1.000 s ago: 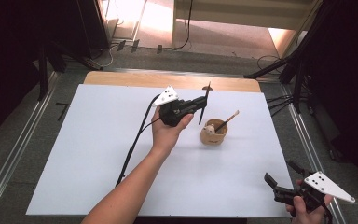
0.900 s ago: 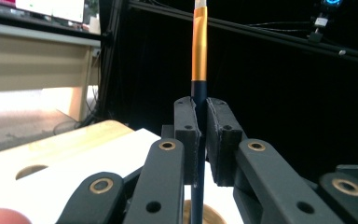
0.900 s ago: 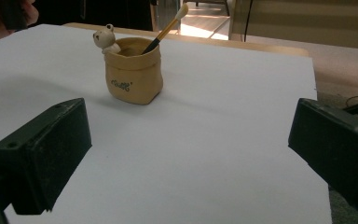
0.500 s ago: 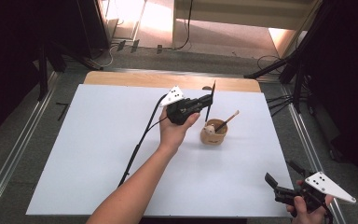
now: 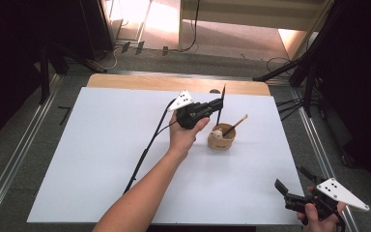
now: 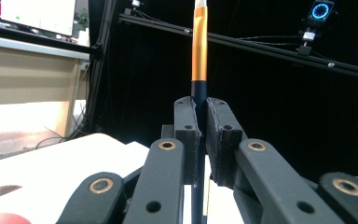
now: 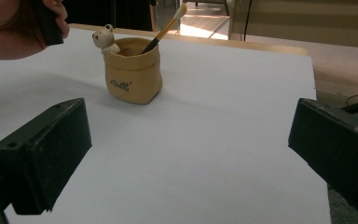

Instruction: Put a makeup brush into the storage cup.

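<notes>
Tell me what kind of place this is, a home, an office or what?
Probably a lab or recording studio, not a home. A white table stands between black curtains, with metal floor rails, trailing floor cables, and a ring-lit camera mounted on a black frame.

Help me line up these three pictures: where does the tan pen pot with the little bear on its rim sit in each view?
High view: the pen pot stands right of centre on the white table, just right of the left gripper.
Left gripper view: not in it.
Right gripper view: the pot sits upper left of centre, beyond the jaws.
Shared landmark: the pale-tipped brush leaning in the pot.
</notes>
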